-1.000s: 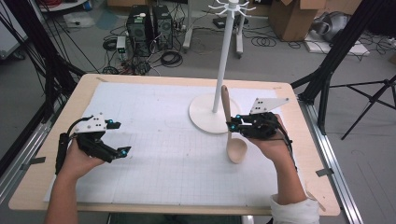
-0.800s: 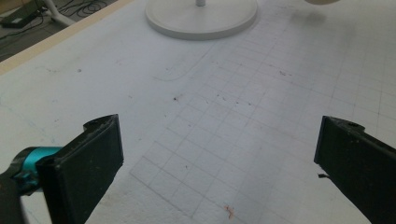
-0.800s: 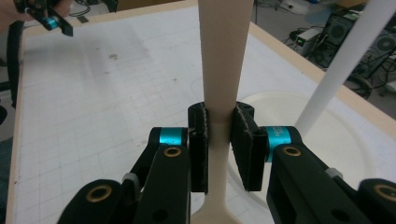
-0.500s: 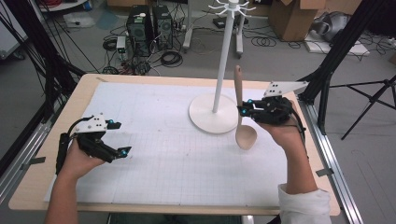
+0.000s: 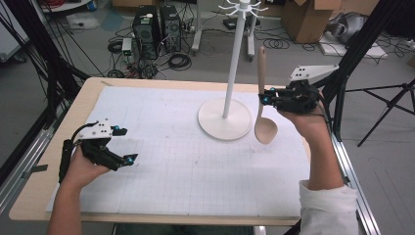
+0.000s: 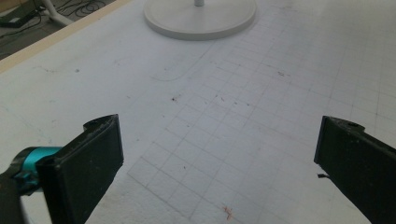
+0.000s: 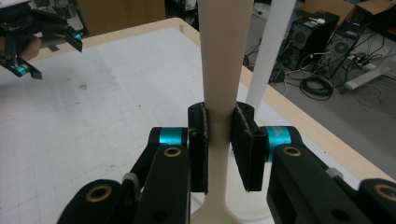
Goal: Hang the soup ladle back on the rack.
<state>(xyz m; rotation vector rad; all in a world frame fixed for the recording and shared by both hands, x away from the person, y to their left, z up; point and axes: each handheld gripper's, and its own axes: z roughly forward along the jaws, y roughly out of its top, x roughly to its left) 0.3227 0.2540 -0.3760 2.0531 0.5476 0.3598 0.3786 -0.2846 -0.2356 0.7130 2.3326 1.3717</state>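
Keep the right gripper [image 5: 266,100] clamped on the wooden spoon [image 5: 263,98], lifting its handle toward the stand's hooks [image 5: 243,7]; the left gripper [image 5: 128,145] rests wide open, holding nothing.

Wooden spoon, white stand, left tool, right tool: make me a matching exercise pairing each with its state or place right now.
Things:
1. wooden spoon
2. white stand
3. left tool
4. right tool

States:
A. jaws wide apart, holding nothing, low over the gridded mat
B. standing upright on its round base on the mat
C. held upright in the air, bowl down, handle up
D. jaws shut on a handle

Pairs: 1-C, 2-B, 3-A, 4-D
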